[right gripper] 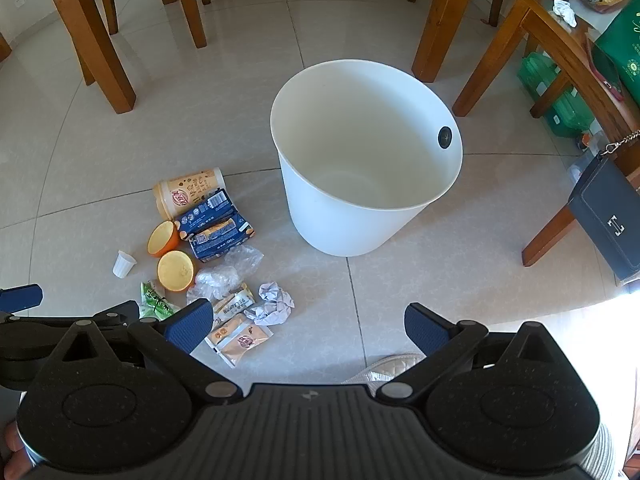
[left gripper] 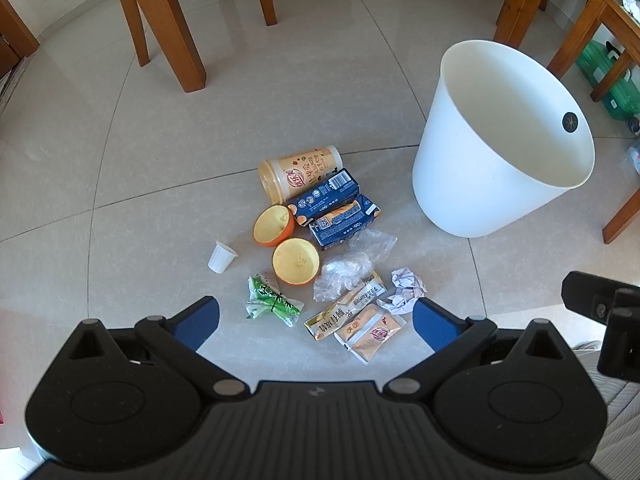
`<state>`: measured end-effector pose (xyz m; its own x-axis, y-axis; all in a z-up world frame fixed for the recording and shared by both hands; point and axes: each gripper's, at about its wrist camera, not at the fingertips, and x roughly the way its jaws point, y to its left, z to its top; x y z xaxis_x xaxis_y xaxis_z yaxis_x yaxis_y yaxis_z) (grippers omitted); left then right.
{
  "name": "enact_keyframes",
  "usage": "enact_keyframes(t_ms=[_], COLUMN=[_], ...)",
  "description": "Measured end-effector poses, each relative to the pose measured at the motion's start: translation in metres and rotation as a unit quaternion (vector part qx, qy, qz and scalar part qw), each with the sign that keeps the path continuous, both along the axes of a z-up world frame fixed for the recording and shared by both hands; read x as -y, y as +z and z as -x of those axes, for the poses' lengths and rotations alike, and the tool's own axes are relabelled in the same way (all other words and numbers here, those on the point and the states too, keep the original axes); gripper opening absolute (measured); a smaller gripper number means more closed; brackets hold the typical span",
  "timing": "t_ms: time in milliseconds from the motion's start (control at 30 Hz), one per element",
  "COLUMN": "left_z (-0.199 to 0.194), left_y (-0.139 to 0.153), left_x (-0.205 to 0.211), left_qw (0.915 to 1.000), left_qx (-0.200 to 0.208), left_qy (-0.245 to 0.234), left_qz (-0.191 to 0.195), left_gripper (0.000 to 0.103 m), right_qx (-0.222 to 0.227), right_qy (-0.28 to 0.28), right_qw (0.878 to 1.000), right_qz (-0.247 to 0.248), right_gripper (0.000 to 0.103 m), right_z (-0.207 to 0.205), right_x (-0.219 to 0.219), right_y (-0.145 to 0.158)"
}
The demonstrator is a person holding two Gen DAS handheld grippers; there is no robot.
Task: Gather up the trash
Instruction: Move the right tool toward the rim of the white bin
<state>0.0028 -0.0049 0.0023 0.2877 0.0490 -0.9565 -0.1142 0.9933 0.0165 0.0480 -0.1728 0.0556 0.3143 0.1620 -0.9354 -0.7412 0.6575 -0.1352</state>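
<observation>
A pile of trash lies on the tiled floor: a beige drink cup (left gripper: 298,172), two blue cartons (left gripper: 334,208), two orange peel halves (left gripper: 296,261), a small white paper cup (left gripper: 221,257), a green wrapper (left gripper: 272,300), clear plastic (left gripper: 348,268), crumpled paper (left gripper: 404,290) and sachets (left gripper: 370,332). An empty white bin (left gripper: 500,140) (right gripper: 364,168) stands to the right of the pile. My left gripper (left gripper: 316,322) hovers open above the sachets. My right gripper (right gripper: 308,326) is open over bare floor in front of the bin, with the crumpled paper (right gripper: 272,304) near its left finger.
Wooden chair and table legs (left gripper: 172,28) stand behind the pile and around the bin. Green boxes (right gripper: 560,100) and a dark bag (right gripper: 608,220) sit under furniture at the right. A slipper (right gripper: 384,366) shows by the right gripper.
</observation>
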Motion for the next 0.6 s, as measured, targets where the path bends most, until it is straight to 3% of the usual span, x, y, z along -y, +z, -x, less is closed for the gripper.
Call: enact_keyframes(t_ms=[600], left_z=[0.0005], left_y=[0.0026], left_x=[-0.0012], left_qw=[0.9997], left_qx=[0.007], left_qy=[0.022], left_qz=[0.003], left_gripper=[0.102], right_qx=[0.002], right_qy=[0.002], right_qw=[1.000], right_qz=[-0.003], right_gripper=[0.103], right_z=[0.0001], right_x=[-0.0019], right_y=[0.0016])
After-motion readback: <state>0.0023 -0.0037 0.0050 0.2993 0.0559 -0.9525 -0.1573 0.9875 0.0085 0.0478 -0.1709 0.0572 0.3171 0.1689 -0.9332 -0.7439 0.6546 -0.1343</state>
